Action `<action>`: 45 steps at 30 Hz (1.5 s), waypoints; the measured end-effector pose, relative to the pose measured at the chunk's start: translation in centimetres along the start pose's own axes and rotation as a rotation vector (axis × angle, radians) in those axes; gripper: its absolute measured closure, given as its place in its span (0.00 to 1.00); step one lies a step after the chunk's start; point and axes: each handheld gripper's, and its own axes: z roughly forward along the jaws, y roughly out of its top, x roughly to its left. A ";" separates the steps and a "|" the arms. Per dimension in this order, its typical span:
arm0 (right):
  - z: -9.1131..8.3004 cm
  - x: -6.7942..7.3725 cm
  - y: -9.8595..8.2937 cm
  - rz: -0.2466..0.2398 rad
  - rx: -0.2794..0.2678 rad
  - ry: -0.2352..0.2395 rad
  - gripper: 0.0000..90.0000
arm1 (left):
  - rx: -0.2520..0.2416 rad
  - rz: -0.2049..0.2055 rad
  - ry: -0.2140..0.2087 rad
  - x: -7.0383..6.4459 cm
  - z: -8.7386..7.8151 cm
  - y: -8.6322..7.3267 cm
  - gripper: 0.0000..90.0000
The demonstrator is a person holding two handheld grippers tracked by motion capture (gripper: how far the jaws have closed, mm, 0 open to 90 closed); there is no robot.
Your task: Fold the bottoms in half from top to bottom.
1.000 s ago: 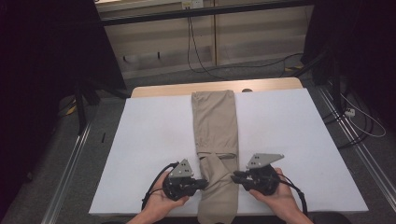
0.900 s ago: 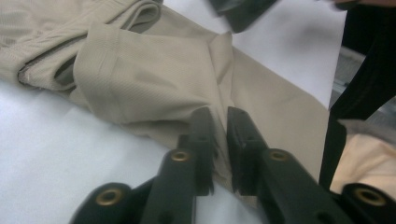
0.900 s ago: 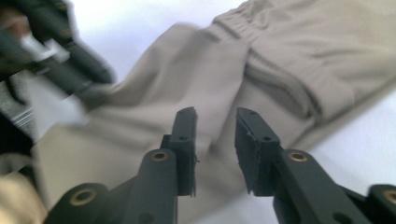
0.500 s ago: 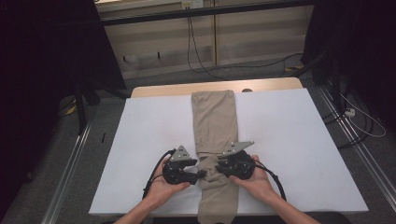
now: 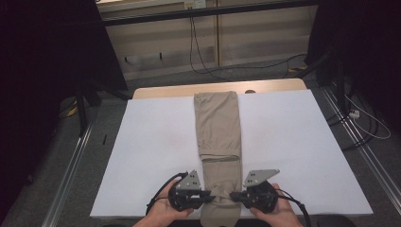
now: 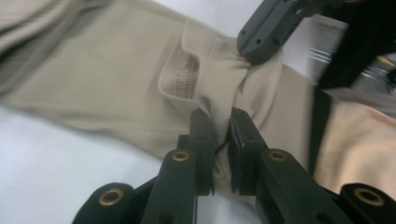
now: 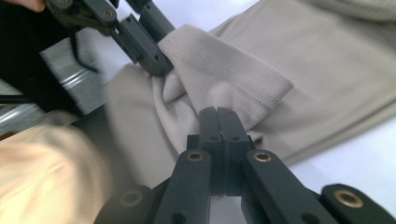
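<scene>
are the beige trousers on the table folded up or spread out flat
Folded. The trousers lie lengthwise as one narrow strip on the white table, legs stacked, a cross fold partway down. Both grippers pinch the near end.

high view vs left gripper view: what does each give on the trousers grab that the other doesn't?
High view alone: the khaki trousers lying lengthwise down the white table, near end hanging off its edge, both hands beside it. Left gripper view alone: the open zip at the waistband, and the left gripper jaws pinching a fold of cloth. Shared: the trousers, the table, the right gripper biting the same end.
</scene>
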 end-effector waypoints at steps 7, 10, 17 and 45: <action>-1.5 0.9 -0.8 0.019 -0.015 -0.001 0.73 | 0.017 0.016 -0.043 -2.5 -0.6 -0.4 0.83; -1.6 -0.4 0.0 0.034 -0.044 -0.034 0.69 | 0.019 0.038 -0.083 -3.0 -0.9 -0.3 0.72; 1.5 -2.2 1.9 0.002 -0.006 -0.059 0.73 | -0.040 0.016 -0.072 -2.2 -1.9 0.0 0.67; -1.9 1.9 -2.7 -0.037 -0.004 0.029 0.67 | 0.065 0.009 0.038 -1.6 -0.9 -1.3 0.74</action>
